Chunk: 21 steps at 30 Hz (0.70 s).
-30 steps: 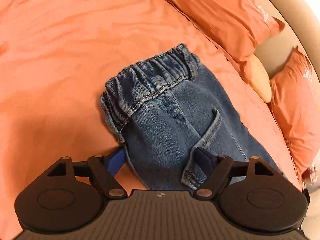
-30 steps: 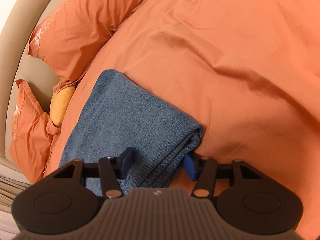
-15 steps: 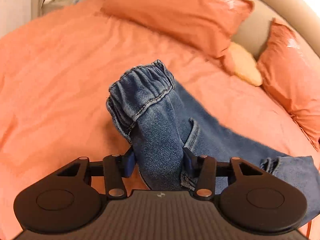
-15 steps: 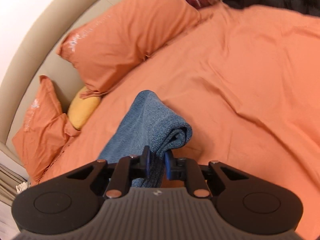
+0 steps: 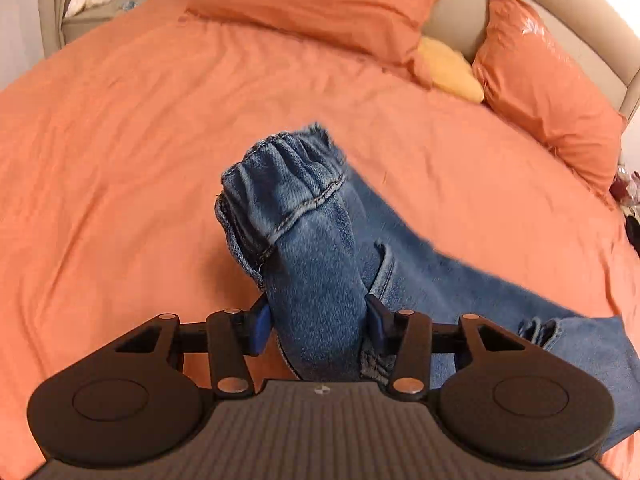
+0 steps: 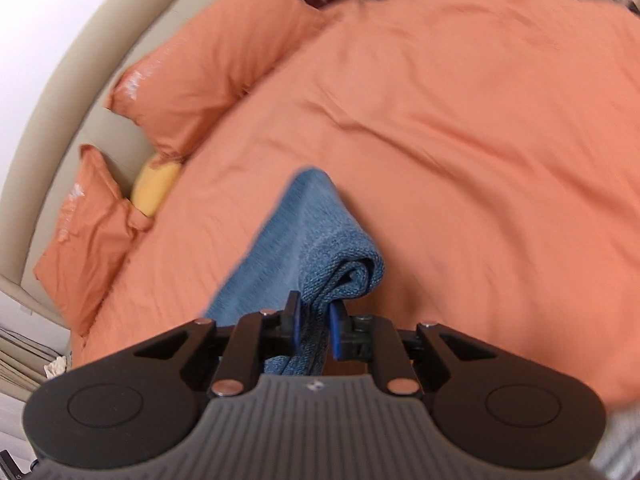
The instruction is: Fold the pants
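1. Here the left gripper (image 5: 318, 326) is clamped on the blue denim pants (image 5: 316, 264) just below the elastic waistband (image 5: 280, 184); its jaws stand at a middling width, filled by a thick bunch of cloth, with both blue pads pressing on the denim.
2. The waistband end stands up off the orange bedsheet (image 5: 140, 140), bunched and puckered above the jaws, while the rest of the pants trails away to the right, down toward the sheet.
3. The right gripper (image 6: 314, 330) is pinched nearly closed on a folded end of the same pants (image 6: 316, 232), the layers squeezed thin between its blue pads; a rolled fold bulges just beyond the right pad.
4. In the right wrist view, the denim slopes from the jaws down toward the sheet on the left.
5. Two orange pillows (image 5: 328, 4) (image 5: 548, 80) lean against the beige headboard (image 5: 452, 24) at the far edge, with a yellow cushion (image 5: 448, 70) wedged between them, well apart from the pants.
6. The sheet lies broad and bare on every side of the pants, rumpled into shallow creases.
7. Past the bed's far left corner stands a beige nightstand (image 5: 88, 20) with a white cloth on it; the right wrist view is blurred along its upper edge, where dark clutter cannot be made out.
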Tool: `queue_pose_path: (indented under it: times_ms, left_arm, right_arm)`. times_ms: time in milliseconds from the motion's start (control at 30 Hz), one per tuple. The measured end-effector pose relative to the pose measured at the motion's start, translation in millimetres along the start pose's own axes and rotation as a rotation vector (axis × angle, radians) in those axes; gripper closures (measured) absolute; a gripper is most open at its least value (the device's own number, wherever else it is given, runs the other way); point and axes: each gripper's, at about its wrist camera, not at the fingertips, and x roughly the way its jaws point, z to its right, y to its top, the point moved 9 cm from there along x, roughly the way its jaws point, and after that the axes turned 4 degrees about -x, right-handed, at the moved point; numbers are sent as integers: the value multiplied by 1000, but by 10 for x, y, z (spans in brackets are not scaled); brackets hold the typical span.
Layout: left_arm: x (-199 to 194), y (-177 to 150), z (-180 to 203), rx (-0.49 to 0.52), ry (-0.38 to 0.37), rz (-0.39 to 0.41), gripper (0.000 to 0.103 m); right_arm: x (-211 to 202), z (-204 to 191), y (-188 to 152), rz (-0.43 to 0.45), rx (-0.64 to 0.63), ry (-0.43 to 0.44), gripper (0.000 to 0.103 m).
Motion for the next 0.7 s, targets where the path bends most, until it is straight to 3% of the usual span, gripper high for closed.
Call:
queue_pose_path:
  times_ms: [233,300,367,433,500,567,700]
  left_arm:
    - [379,-162,-349,-123,-7,-58,47]
    - [424,-193,-369,-124,-3,-55,44]
    - [451,-205,-396,-130,-8,-62,39]
    - [463,-214,-485,-174,-30,-74,31]
    - [468,-215,-543,-203,-47,-72,29]
    - [458,-225,-566,-207,-58,-63,28]
    - [380,-186,-682,-284,-13,32,20]
  right_arm:
    - [283,217,-171,-66,-69,-154,91]
    - [318,253,-194,-107,-99,-180,87]
    - [325,201,-191,-150,-156,-207,77]
    - [220,110,-194,-161,-254,-200,73]
    - [97,-9,-211,-169,-357,-188,64]
    - [19,-172,-237,-186,-461,-144,65]
    - [41,-664,-369,-207,-743,-80,65]
